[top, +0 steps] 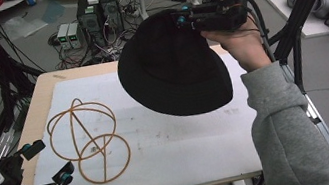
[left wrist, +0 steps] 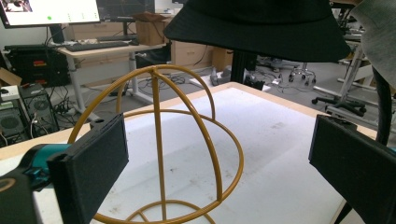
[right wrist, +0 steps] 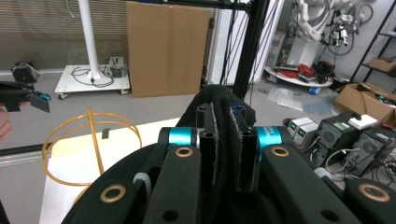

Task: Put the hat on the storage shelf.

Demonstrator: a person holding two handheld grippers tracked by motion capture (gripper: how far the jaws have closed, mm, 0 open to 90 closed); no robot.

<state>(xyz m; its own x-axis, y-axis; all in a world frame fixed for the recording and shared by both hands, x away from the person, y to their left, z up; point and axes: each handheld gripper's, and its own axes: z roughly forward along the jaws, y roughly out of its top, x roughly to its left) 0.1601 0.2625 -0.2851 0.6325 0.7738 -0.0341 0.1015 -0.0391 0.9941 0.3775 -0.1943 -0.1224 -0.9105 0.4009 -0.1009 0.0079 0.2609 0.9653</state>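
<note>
A person stands at a table (top: 205, 166) covered with a white sheet, holding a pair of tongs in each hand. The right tongs (top: 186, 18) are clamped shut on the edge of a black bucket hat (top: 173, 65), holding it in the air above the far right part of the table; in the right gripper view the dark fabric is pinched tightly between the two pads. The hat hangs brim down, tilted, touching nothing below it.

A gold wire hat stand (top: 90, 140), a dome of thin hoops on a ring base, sits upright near the left edge of the table, well apart from the hat. The left tongs (top: 47, 162) rest at the near left corner with their jaws spread wide, gripping nothing, just beside the stand's base; seen from the left gripper view, the stand rises between the two pads.

The work seems to be setting the hat over the stand. The risks, as I judge them: the stand looks light, so a brim catching a hoop could tip or slide it unless the left tongs steady it. The hat is held by one edge only, so it may sag, swing, or land off-centre and slip off the dome.
</note>
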